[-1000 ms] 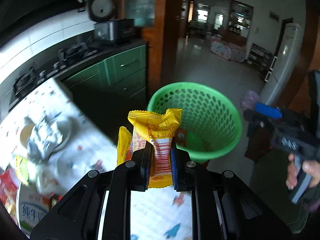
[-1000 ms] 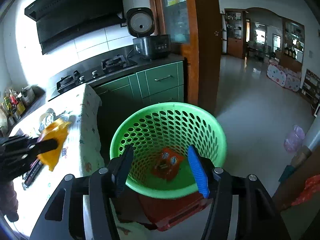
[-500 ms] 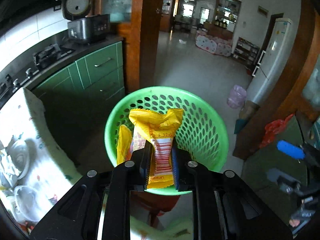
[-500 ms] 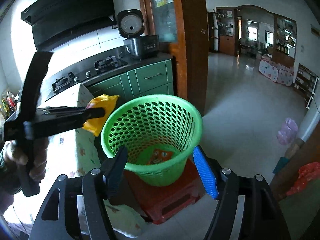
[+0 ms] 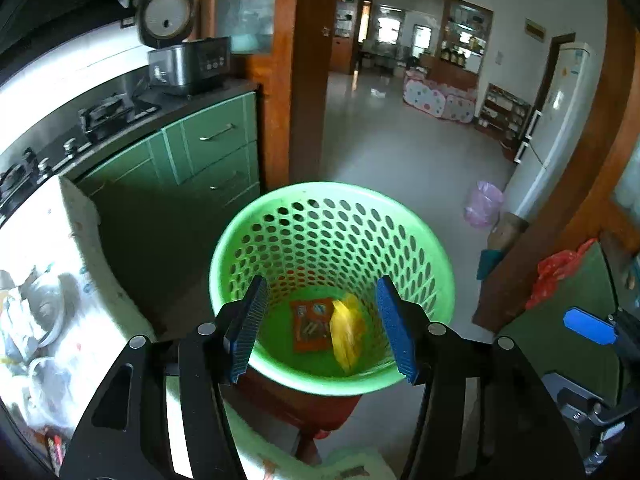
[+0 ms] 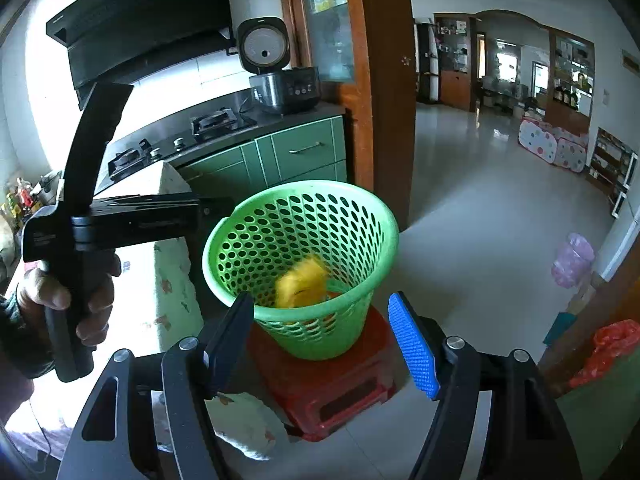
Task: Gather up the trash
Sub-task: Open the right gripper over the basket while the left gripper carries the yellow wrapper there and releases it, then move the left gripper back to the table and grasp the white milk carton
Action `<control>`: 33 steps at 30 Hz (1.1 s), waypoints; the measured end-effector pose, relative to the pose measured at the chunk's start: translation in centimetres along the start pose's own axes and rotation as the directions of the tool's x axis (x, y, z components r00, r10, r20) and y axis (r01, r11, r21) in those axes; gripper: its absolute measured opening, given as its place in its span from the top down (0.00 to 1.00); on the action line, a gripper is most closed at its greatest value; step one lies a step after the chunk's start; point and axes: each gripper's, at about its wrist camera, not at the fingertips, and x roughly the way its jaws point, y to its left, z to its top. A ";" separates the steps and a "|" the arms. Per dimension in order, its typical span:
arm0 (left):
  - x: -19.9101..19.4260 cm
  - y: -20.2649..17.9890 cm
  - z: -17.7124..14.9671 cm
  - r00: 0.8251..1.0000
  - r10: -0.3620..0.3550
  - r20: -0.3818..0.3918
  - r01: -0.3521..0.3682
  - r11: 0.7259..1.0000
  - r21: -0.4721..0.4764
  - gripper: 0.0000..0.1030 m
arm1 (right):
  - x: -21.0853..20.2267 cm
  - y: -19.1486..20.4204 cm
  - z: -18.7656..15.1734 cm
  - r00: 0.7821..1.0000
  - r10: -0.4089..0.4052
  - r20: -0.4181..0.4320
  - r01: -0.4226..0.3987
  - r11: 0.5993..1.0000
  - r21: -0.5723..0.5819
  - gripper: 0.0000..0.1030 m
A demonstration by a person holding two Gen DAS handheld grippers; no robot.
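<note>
Change: yellow wrapper (image 5: pixel 346 332) has left the left tool (image 5: pixel 320 330), now inside green basket (image 5: pixel 432 256).
Left tool: jaws opening, empty.
Right tool (image 6: pixel 320 344): open, empty.
Meaning: 1 piece binned; worktop (image 5: pixel 32 240) litter remains.

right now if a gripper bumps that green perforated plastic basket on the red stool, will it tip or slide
The green perforated plastic basket probably tips easily: it looks tall, its base narrower than its rim. Thin holed walls and only a yellow snack wrapper and an orange packet inside suggest it is light. On the small red plastic stool it could slide off.
</note>
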 end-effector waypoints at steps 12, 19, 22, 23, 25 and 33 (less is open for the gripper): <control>-8.4 5.6 -4.4 0.972 0.232 0.033 -0.227 0.968 -0.111 0.45 | 0.2 3.8 0.8 0.991 0.132 0.011 -0.132 0.990 -0.058 0.34; -13.3 10.7 -7.8 0.929 0.369 0.015 -0.358 0.911 -0.203 0.45 | 1.3 8.7 1.4 0.965 0.259 -0.033 -0.261 0.956 -0.134 0.34; -15.0 13.5 -9.3 0.907 0.422 -0.012 -0.412 0.878 -0.242 0.45 | 1.9 10.9 1.3 0.949 0.308 -0.068 -0.315 0.936 -0.156 0.34; -15.5 14.3 -9.8 0.901 0.433 -0.021 -0.424 0.869 -0.255 0.45 | 2.1 11.7 1.3 0.942 0.325 -0.080 -0.334 0.929 -0.161 0.34; -16.5 16.4 -10.9 0.890 0.454 -0.045 -0.447 0.847 -0.287 0.45 | 2.6 13.2 1.3 0.931 0.349 -0.102 -0.362 0.916 -0.173 0.34; -18.1 23.8 -14.2 0.894 0.434 -0.108 -0.438 0.800 -0.410 0.45 | 4.4 18.6 0.9 0.890 0.418 -0.184 -0.450 0.872 -0.195 0.34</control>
